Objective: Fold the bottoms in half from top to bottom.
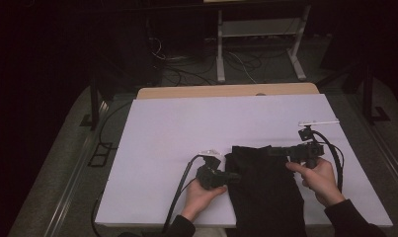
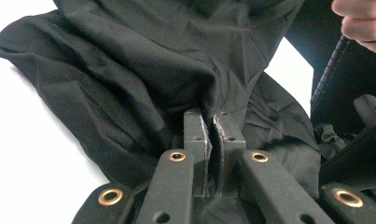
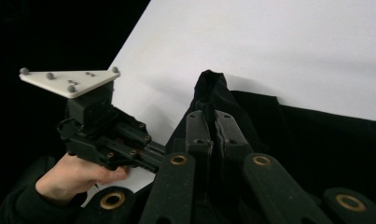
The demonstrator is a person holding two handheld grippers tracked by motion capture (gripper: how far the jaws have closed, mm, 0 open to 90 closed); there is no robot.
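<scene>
A black cloth (image 1: 265, 192) lies crumpled on the white board (image 1: 177, 143), reaching from its middle to the front edge. My left gripper (image 1: 236, 176) points right and is shut on the cloth's left edge. In the left gripper view the gripper (image 2: 211, 123) pinches a raised fold of the cloth (image 2: 129, 70). My right gripper (image 1: 271, 150) points left and is shut on the cloth's upper corner, lifted slightly off the board. In the right gripper view that gripper (image 3: 213, 119) clamps a peak of cloth (image 3: 316, 140), with the left gripper's body (image 3: 106, 140) beyond it.
The board rests on a wooden table whose far edge (image 1: 226, 91) shows at the back. A metal stand (image 1: 258, 44) and cables lie on the dark floor beyond. Bare board stretches to the left and behind the cloth. Cables trail from both grippers toward the front edge.
</scene>
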